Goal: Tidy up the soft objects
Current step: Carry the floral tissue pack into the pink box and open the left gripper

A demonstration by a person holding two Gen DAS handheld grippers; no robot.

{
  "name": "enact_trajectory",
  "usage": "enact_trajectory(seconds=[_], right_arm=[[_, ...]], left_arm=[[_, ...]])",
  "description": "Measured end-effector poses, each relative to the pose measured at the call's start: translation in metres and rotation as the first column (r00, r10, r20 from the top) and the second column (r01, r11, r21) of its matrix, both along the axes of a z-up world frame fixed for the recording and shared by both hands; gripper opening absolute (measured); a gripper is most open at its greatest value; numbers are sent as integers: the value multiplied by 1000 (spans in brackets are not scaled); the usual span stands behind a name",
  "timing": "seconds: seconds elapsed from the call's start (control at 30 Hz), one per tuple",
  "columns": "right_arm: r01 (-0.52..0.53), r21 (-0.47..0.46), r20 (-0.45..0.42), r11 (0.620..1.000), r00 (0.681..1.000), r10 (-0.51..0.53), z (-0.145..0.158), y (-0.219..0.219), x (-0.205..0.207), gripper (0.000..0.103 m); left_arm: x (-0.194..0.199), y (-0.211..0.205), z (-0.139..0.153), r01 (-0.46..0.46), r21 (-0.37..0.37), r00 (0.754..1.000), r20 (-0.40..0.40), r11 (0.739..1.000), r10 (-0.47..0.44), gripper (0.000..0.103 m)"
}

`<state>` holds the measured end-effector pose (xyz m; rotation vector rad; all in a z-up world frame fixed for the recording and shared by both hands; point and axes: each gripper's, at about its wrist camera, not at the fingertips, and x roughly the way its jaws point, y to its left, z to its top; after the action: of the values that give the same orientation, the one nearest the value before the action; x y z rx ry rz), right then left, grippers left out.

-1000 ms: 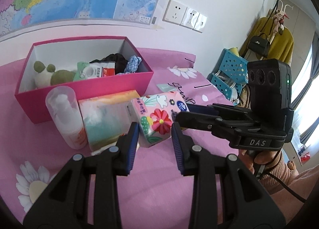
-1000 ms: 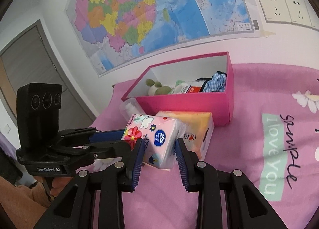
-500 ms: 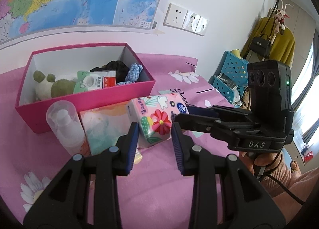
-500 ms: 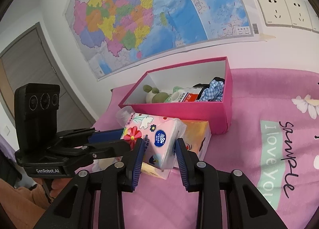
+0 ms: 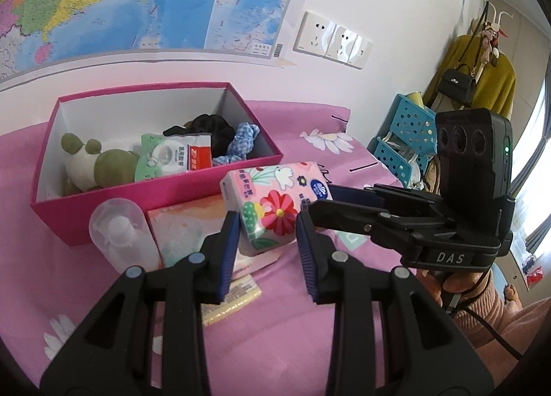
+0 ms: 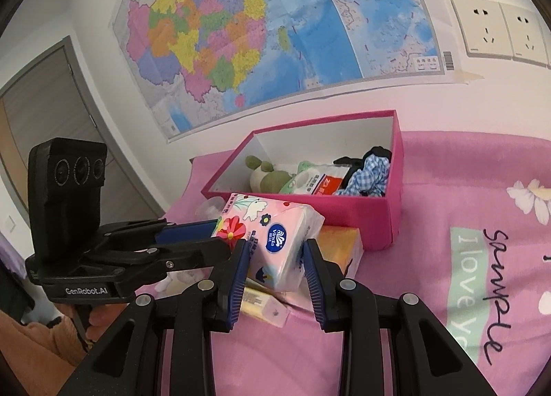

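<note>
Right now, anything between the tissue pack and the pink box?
Nothing visible. The tissue pack is held up before the pink box, at its near wall, over the orange pack; the box top is open.

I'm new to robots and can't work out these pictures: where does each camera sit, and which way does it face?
Left wrist view: sits on the left claw, looking along its fingers at the tissue pack and pink box; the right claw and right hand show.
Right wrist view: sits on the right claw, facing the same pack from the opposite side; the left claw and left hand show.
Shared: pack, box, wall map.
</note>
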<state>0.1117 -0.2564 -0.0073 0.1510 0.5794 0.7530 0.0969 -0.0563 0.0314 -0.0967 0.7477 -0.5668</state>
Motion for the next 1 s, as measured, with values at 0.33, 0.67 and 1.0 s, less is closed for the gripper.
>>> enact_trajectory(seconds=[0.33,0.67,1.0], right_arm=[[-7,1,23,1000,1000,7,11,9,23,32],[5,-3,29,1000,1000,-5,17,17,53,32],[35,7,2,999,999,-35,18,21,90,32]], left_arm=[[25,5,10,-27,11,1000,9,1000,27,36],[54,5,13,-62,43,998,8,997,61,36],[87,-1,14,-85,85,996,-15,993,87,36]])
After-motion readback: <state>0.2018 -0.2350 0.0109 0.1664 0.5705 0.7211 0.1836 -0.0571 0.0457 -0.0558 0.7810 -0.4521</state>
